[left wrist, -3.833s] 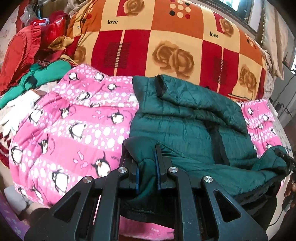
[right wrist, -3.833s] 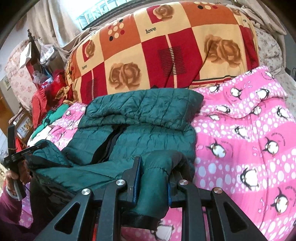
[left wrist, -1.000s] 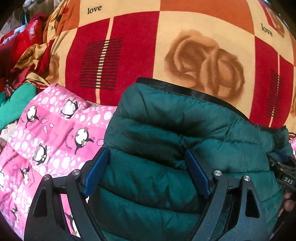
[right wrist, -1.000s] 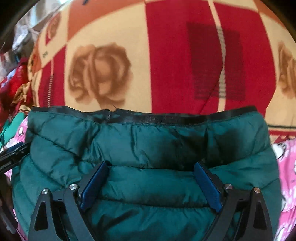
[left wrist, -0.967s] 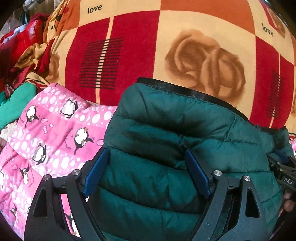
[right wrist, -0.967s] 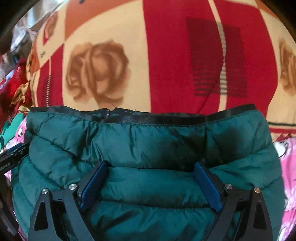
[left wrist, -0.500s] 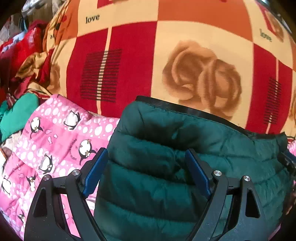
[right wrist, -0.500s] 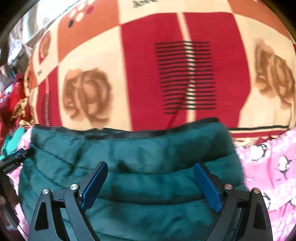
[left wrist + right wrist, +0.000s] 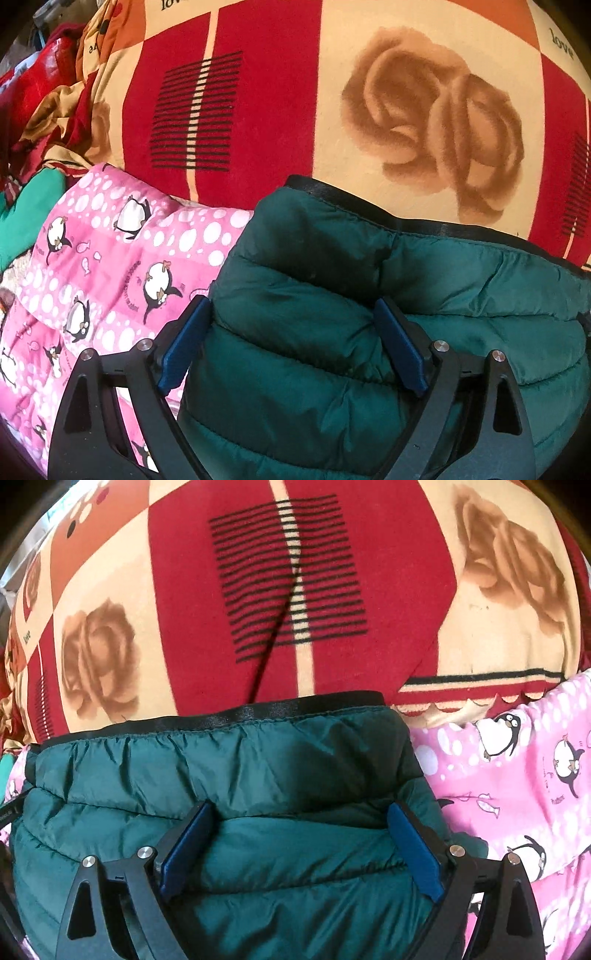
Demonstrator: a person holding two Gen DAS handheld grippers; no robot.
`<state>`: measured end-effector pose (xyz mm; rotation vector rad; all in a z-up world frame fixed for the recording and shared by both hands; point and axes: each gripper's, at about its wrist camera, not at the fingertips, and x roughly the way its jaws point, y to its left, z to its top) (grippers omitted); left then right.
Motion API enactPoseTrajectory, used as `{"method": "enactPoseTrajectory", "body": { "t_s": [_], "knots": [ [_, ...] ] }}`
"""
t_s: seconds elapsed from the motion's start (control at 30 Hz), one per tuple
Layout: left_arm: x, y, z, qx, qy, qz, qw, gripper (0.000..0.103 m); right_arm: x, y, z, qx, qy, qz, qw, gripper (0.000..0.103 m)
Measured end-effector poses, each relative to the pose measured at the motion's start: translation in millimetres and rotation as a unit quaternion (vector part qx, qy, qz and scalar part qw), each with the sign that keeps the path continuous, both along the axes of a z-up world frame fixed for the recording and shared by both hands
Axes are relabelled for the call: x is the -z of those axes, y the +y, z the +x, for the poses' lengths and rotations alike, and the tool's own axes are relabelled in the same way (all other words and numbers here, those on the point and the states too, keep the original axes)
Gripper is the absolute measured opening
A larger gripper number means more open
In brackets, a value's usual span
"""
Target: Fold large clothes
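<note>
Two claws, both spread wide, hover over one folded green jacket. My left claw is opening further at this moment: its blue pads flank a puffed ridge of the jacket's left part without pressing on it, so I hold nothing there. My right claw stands equally wide over the jacket's right part, pads apart from the fabric, also gripping nothing. I judge the wide stance fits a fold just laid down, the bundle resting under its own weight.

The jacket lies directly beneath and ahead of both claws, on the pink penguin-print quilt of the bed. That quilt shows left of my left claw and right of my right claw. Beyond the jacket rises a red and cream rose-patterned blanket, which the far edge appears to touch.

Appearance: dark green quilted shell, glossy, stitched in puffy horizontal channels, with a black band along the far edge.
</note>
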<state>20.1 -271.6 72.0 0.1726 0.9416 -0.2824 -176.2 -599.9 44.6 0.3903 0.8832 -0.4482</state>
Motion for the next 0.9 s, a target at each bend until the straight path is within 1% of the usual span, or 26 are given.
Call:
{"method": "enactPoseTrajectory", "body": {
  "t_s": [0.07, 0.17, 0.23, 0.33, 0.4, 0.47, 0.53, 0.6, 0.67, 0.8, 0.9],
  "knots": [
    [0, 2, 0, -0.001, 0.001, -0.004, 1.0, 0.091, -10, 8, 2, 0.0, -0.006, 0.0, 1.0, 0.093],
    [1, 3, 1, -0.003, 0.003, -0.009, 0.9999, 0.091, -29, 18, -18, -0.004, -0.039, 0.006, 0.999, 0.093],
    [2, 4, 1, -0.004, 0.001, -0.012, 0.9999, 0.091, -33, 25, -34, -0.007, -0.047, 0.01, 0.999, 0.093],
    [3, 5, 0, -0.006, -0.002, -0.015, 0.9999, 0.092, -23, 33, -48, -0.002, -0.04, 0.004, 0.999, 0.093],
    [3, 6, 0, -0.008, -0.003, -0.018, 0.9998, 0.092, -7, 30, -54, 0.001, -0.029, 0.012, 1.0, 0.093],
    [1, 7, -4, -0.009, -0.005, -0.018, 0.9998, 0.092, 6, 26, -55, 0.008, -0.034, 0.027, 0.999, 0.094],
    [-4, 10, -10, -0.009, -0.005, -0.015, 0.9998, 0.092, 5, 22, -60, 0.01, -0.034, 0.032, 0.999, 0.093],
    [-13, 18, -19, -0.008, -0.006, -0.028, 0.9995, 0.092, -3, 23, -63, 0.009, -0.034, 0.03, 0.999, 0.093],
    [-20, 25, -29, -0.001, -0.009, -0.04, 0.9992, 0.092, -15, 24, -71, 0.016, -0.048, 0.033, 0.998, 0.093],
    [-30, 38, -58, 0.017, -0.032, -0.037, 0.9987, 0.092, -36, 31, -98, 0.022, -0.083, 0.041, 0.995, 0.093],
    [-33, 45, -74, 0.022, -0.037, -0.041, 0.9982, 0.092, -43, 47, -110, 0.004, -0.081, 0.033, 0.996, 0.093]
  ]
}}
